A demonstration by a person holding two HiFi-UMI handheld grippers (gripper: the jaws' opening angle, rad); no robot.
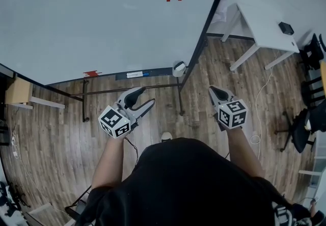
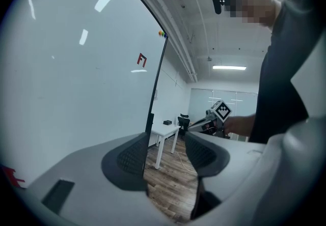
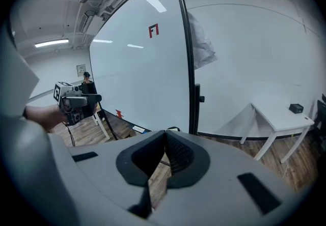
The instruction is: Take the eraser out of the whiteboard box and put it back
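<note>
A large whiteboard (image 1: 102, 16) on a dark metal stand fills the upper left of the head view. Wooden floor (image 1: 51, 118) lies below it, and a white table (image 1: 265, 26) stands off to the right. A person in a black top stands facing the board with a gripper in each hand, both raised in front of the body and well apart from the board.

The left gripper (image 1: 148, 95) has its claw spread wide, with only floor and the far room showing between the jaws. The right gripper (image 1: 213, 90) has its claw pinched together at the tips and holds nothing.

A narrow tray (image 1: 122, 75) runs along the bottom edge of the board. At its right end, beside the stand's upright, sits a small pale box (image 1: 179, 68). This is likely the whiteboard box. The eraser is presumably inside it, but it is too small to make out.

The task appears not yet begun. The main risk is the right claw reaching in while pinched together, which would shove the box along the tray or off it. A hard push could also shift the free-standing board.
</note>
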